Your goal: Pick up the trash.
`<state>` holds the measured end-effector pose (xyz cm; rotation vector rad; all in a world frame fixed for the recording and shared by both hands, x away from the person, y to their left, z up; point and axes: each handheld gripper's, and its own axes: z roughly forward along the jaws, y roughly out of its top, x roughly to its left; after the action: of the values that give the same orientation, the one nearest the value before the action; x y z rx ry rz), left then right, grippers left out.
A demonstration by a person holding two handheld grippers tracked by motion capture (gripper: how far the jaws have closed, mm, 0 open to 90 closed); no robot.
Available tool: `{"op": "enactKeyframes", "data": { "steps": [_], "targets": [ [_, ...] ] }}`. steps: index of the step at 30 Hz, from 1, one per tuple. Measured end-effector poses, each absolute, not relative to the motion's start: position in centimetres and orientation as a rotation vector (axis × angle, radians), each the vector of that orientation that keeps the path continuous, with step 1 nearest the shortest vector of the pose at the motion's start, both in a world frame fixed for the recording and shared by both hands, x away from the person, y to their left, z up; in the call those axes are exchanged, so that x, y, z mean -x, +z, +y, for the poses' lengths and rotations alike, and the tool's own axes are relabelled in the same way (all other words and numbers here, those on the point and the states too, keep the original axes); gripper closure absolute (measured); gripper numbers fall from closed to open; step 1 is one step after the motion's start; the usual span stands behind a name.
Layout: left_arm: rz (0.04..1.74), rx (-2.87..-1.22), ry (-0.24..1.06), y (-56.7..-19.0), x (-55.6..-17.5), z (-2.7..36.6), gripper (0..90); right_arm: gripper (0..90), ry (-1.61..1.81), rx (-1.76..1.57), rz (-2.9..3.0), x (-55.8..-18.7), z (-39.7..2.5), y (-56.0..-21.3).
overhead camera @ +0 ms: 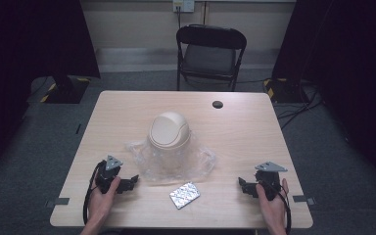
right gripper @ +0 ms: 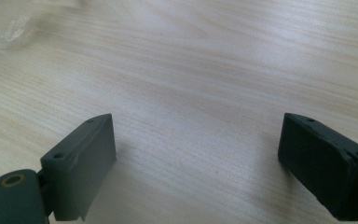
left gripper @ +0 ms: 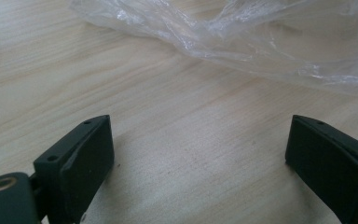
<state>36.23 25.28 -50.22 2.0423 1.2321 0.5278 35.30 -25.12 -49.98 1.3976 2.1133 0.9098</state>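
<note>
Left hand-held gripper (overhead camera: 127, 184) rested on bench (overhead camera: 245, 127), near-left, jaws spread wide, nothing between them. Right hand-held gripper (overhead camera: 243, 185) sat near-right, jaws likewise spread, empty. Clear plastic bag (overhead camera: 176, 164) lay at bench ctr, just right of left unit. Beige swing-lid bin (overhead camera: 169, 130) stood on bag's far part. Foil blister pack (overhead camera: 184, 195) lay flat near bag's near edge, btwn both units.

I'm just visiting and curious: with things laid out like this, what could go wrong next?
The clear plastic bag lies loose and crumpled around the beige bin; tugging it might tip the bin. The thin film may slip from the open left hand-held gripper. The flat foil pack may be awkward to pick up.
</note>
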Motion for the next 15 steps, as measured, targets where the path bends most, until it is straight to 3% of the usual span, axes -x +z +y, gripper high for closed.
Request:
{"op": "enactKeyframes", "data": {
  "steps": [9, 15],
  "targets": [
    [1.239, -2.046, 0.531, -50.18, -36.24, 25.21, 6.4, 10.3, 0.909, -1.397, 2.112, -35.30, -25.11, -49.99],
    [1.275, -1.994, 0.507, -49.96, -35.98, 25.62, 16.0, 10.4, 0.908, -1.396, 2.114, -35.29, -25.12, -49.98]
  ]
}}
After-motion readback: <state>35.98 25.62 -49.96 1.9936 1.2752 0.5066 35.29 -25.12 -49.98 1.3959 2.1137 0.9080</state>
